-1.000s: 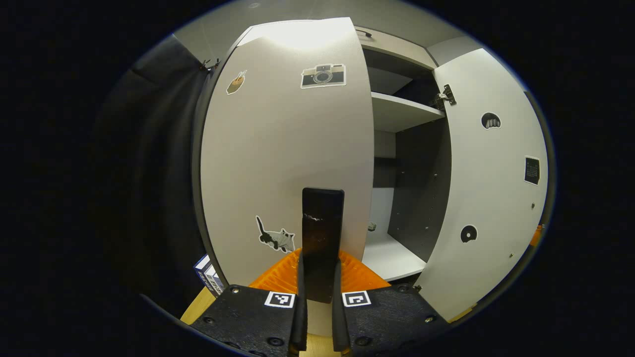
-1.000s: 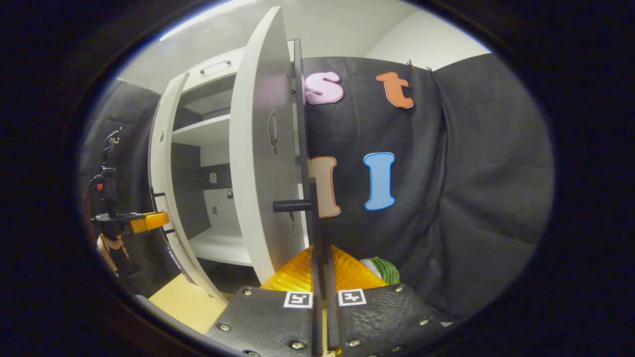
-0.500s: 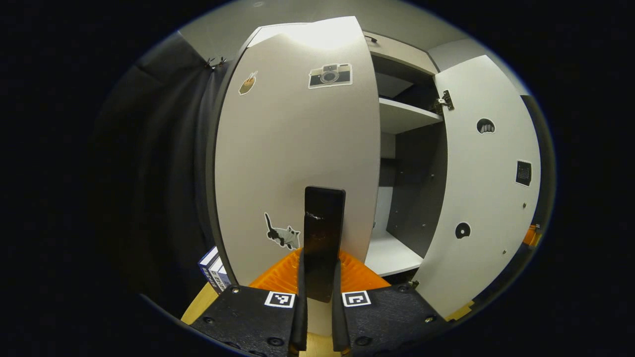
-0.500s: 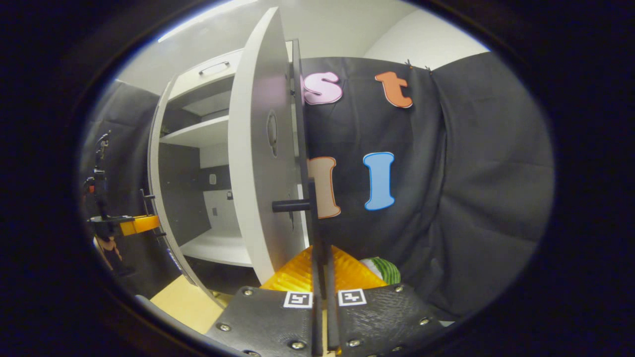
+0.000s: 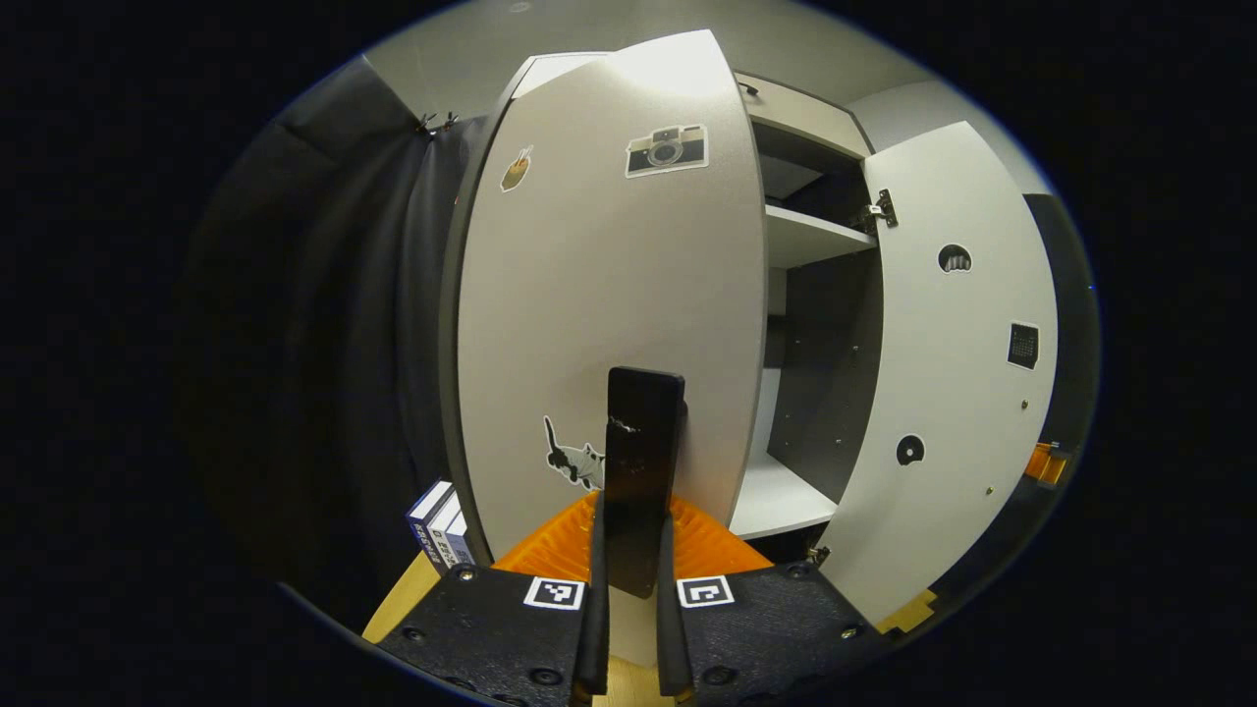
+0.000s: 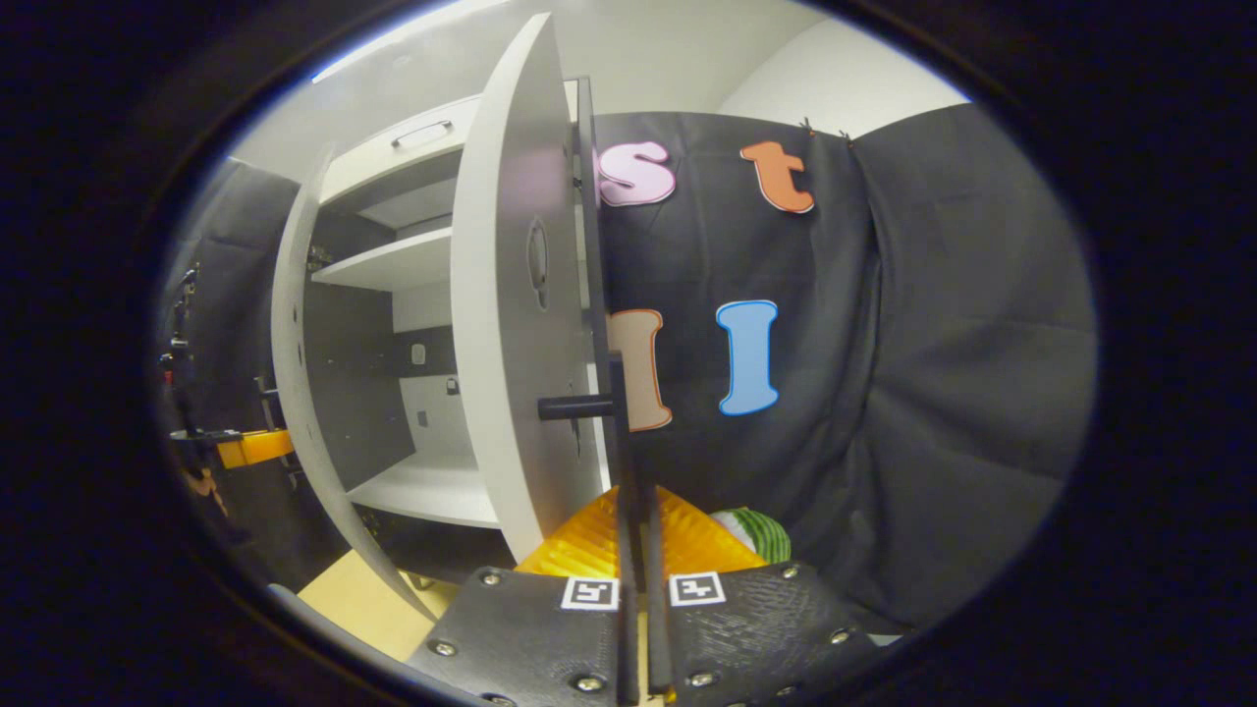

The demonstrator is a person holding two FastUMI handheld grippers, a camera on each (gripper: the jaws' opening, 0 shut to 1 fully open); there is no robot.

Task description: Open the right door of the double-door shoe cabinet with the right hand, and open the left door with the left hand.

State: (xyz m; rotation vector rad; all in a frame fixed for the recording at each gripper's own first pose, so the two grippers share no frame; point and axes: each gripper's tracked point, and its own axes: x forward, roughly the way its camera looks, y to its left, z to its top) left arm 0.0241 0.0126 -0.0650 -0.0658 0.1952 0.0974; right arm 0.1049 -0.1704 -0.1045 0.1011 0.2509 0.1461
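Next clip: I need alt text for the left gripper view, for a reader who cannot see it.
The left gripper is shut on the flat black door handle of the pale grey left cabinet door, which carries camera and cat stickers and stands partly open. To its right are white shelves and the open right door.

Both grippers clamped, fingers pointing forward and level.

The left gripper (image 5: 633, 520) has its two fingers drawn in tight on a black door handle (image 5: 641, 462), one pressing on each side. The right gripper (image 6: 635, 511) has its fingers nearly together, pinching a thin black handle bar (image 6: 623, 432). Seen from the right gripper view, the left gripper's orange finger (image 6: 245, 448) reaches in at the far left edge.
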